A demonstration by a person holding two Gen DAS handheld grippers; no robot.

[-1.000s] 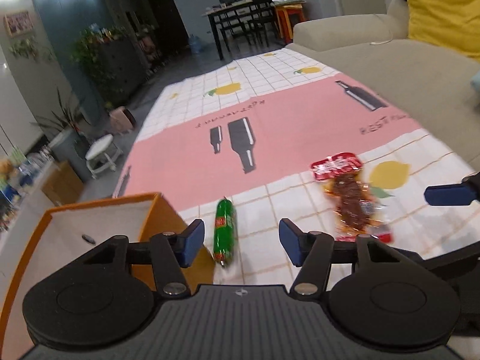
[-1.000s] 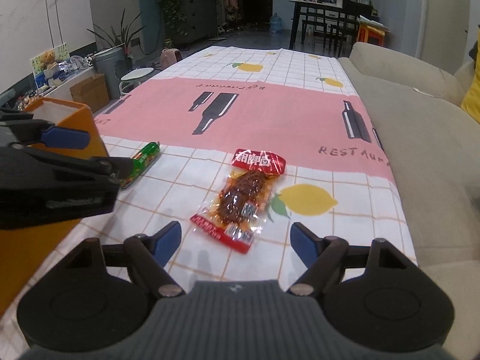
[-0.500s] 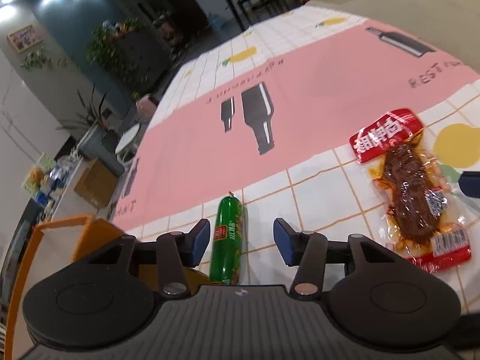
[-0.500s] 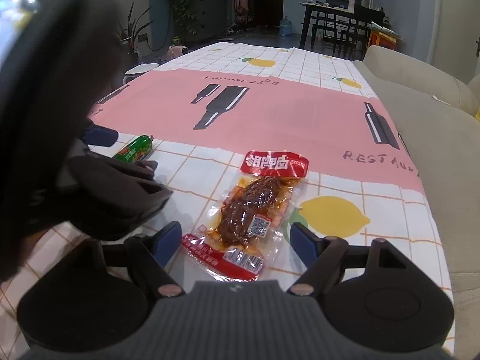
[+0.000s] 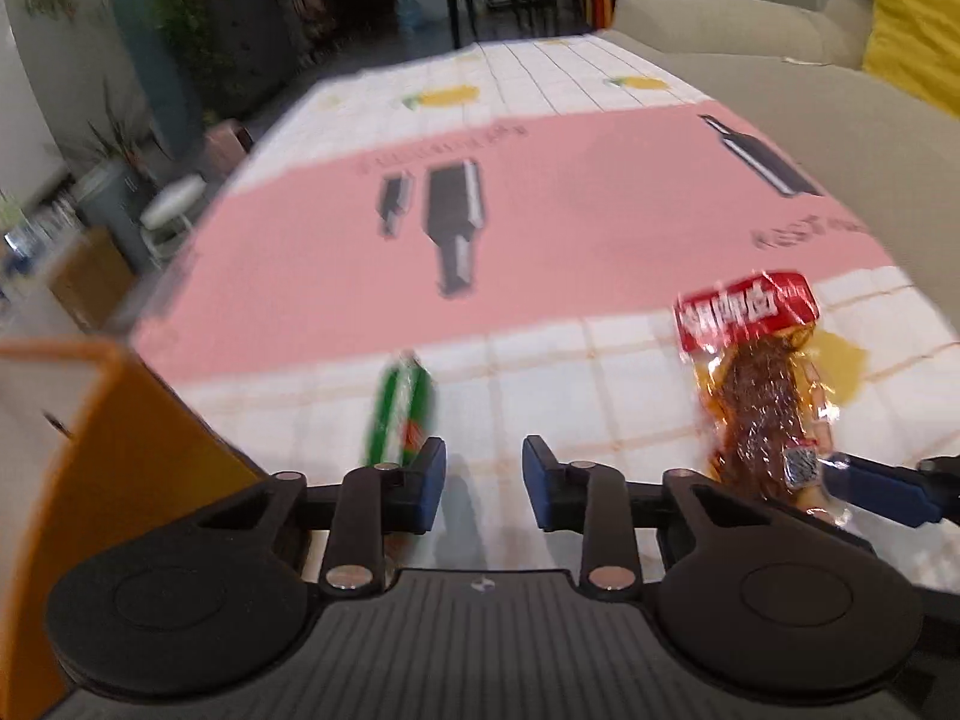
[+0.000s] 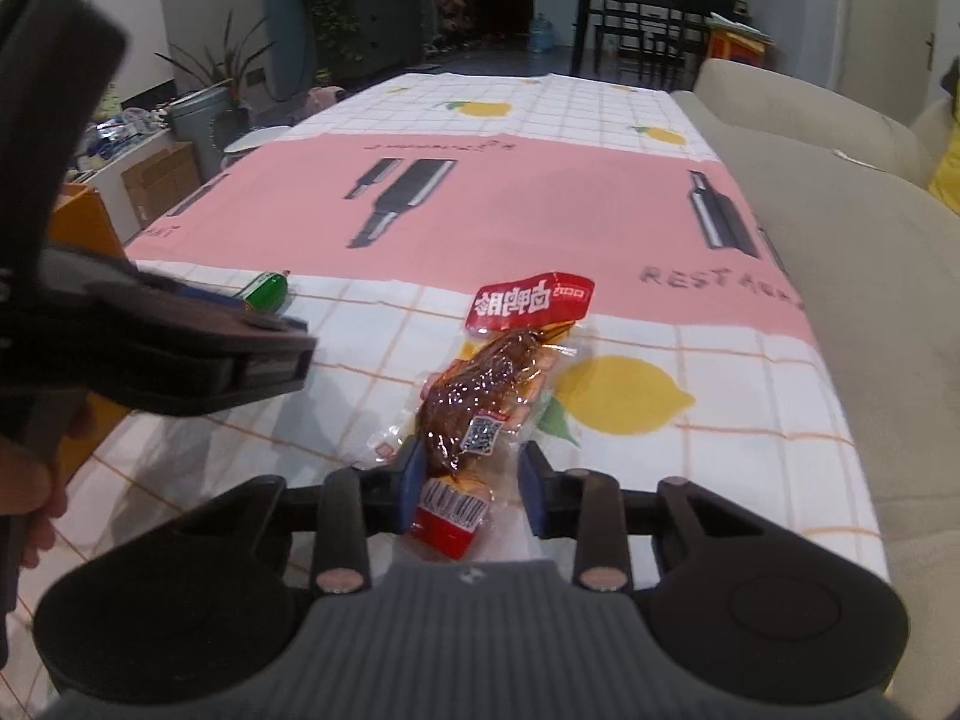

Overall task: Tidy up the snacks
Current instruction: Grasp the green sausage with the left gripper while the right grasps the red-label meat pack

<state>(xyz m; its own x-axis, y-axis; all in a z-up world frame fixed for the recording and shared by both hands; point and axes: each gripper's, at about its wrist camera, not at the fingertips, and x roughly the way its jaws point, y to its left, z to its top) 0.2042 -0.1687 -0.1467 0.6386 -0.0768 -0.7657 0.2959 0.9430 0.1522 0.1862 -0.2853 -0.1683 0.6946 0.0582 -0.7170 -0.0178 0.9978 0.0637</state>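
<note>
Beside the orange box (image 5: 120, 420) (contents hidden), a green sausage (image 5: 399, 414).

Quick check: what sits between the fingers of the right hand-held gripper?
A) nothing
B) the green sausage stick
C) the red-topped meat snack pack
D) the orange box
C: in the right wrist view the right hand-held gripper is closing, its fingers straddling the lower end of the meat snack pack; the green sausage stick lies far off to the left.
</note>
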